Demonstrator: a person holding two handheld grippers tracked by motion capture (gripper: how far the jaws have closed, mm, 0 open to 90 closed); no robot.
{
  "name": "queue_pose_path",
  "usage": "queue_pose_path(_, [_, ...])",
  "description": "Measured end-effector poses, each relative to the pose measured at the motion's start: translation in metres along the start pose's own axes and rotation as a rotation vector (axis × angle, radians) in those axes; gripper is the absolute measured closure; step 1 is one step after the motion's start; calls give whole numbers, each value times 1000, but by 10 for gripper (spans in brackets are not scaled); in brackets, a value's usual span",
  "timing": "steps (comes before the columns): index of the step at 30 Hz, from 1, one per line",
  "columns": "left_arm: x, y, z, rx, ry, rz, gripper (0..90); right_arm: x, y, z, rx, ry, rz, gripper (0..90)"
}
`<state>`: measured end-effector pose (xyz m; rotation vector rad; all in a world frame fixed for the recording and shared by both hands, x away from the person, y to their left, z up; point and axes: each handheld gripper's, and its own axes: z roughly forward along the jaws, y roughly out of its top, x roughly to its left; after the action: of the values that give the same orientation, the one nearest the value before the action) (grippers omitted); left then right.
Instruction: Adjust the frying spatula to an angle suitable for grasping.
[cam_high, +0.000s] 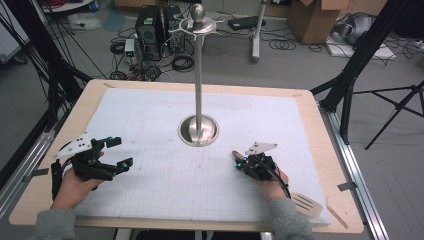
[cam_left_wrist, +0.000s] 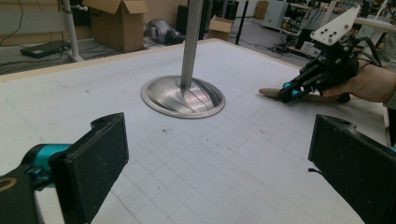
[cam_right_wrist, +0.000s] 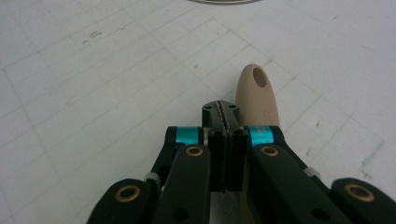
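Spatula (cam_high: 305, 202) flat on mat, not lifted | right gripper (cam_right_wrist: 227, 122) jaws together above its handle, no grip | left gripper (cam_high: 116, 153) jaws apart, empty | stand (cam_high: 199, 129) hooks bare, hanging likely left

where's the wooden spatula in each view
High view: wooden spatula at the lower right of the mat, slotted head near the edge, handle running up-left under the right claw.
Left gripper view: right of middle, its handle tip pokes out under the far claw.
Right gripper view: its holed handle end lies just right of the shut claw tips.
Shared landmark: the stand's round steel base.
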<state>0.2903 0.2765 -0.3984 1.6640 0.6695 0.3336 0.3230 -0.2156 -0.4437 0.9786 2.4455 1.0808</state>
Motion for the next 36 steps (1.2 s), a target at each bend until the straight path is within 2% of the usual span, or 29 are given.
queue_pose_path(10, [-1, 0, -3, -3, 6, -1, 54, -10, 5, 5, 2, -42, 25, 900])
queue_pose_path(19, [-1, -1, -5, -6, 10, -2, 54, -18, 10, 10, 6, -99, 84, 900])
queue_pose_path(26, [-1, -1, -6, -4, 11, -3, 54, -23, 13, 12, 10, -135, 109, 900])
queue_pose_path(33, [-1, -1, -7, -12, 10, -4, 54, -26, 14, 10, 11, -127, 126, 900])
queue_pose_path(36, [0, -2, -7, -7, 12, -5, 54, -27, 16, -3, -45, -83, 138, 900])
